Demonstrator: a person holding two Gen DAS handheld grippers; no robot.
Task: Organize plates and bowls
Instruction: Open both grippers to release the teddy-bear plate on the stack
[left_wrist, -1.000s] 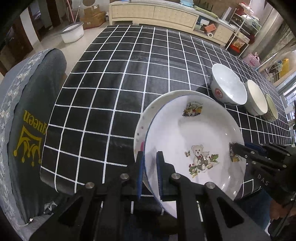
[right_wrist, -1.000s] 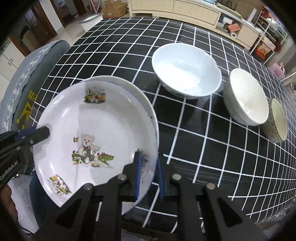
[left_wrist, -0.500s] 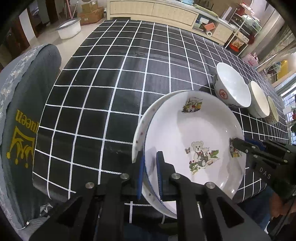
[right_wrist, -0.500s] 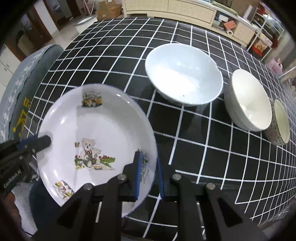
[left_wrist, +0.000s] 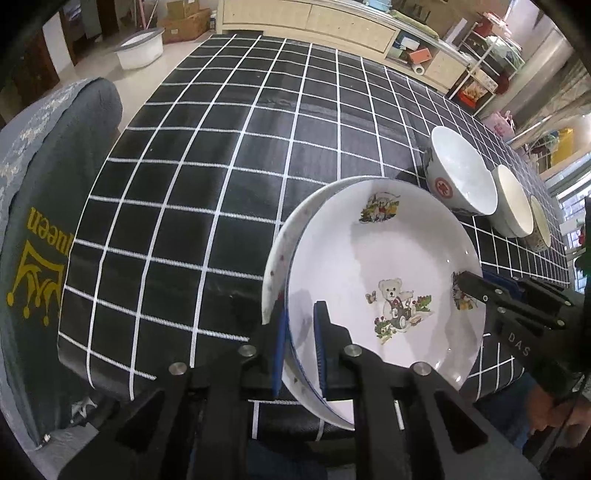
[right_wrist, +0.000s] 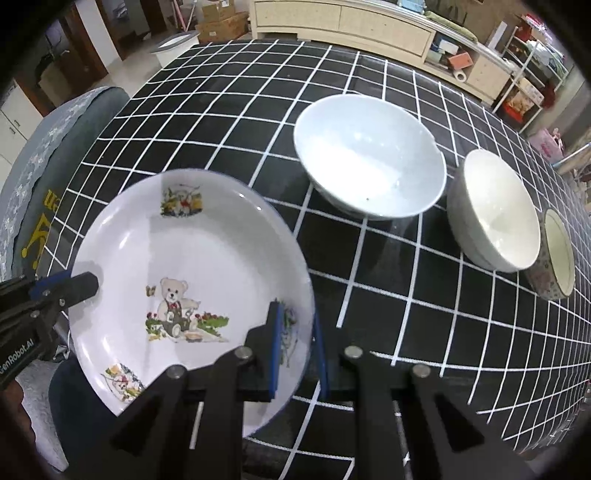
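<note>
- Two plates are nested and held together: a teddy-bear plate (left_wrist: 384, 273) sits inside a speckled plate (left_wrist: 275, 258), whose rim shows only along the left edge in the left wrist view
- Left gripper (left_wrist: 300, 343) has its jaws nearly closed on the near left rims of both plates, one blue pad behind the speckled plate and one inside the teddy-bear plate
- Right gripper (right_wrist: 297, 347) has its jaws nearly closed on the near right rim of the teddy-bear plate (right_wrist: 192, 280); whether the speckled plate is also between them cannot be told
- The stack is tilted at the near edge of the counter (left_wrist: 221, 155), which has a black cloth with a white grid
- Three bowls stand in a row to the right: a large white bowl (right_wrist: 369, 168), a cream bowl (right_wrist: 493, 214) just beside it, and a small floral bowl (right_wrist: 556, 254) touching the cream one
- A grey chair cover with a yellow crown print (left_wrist: 33, 236) is at the left of the counter
</note>
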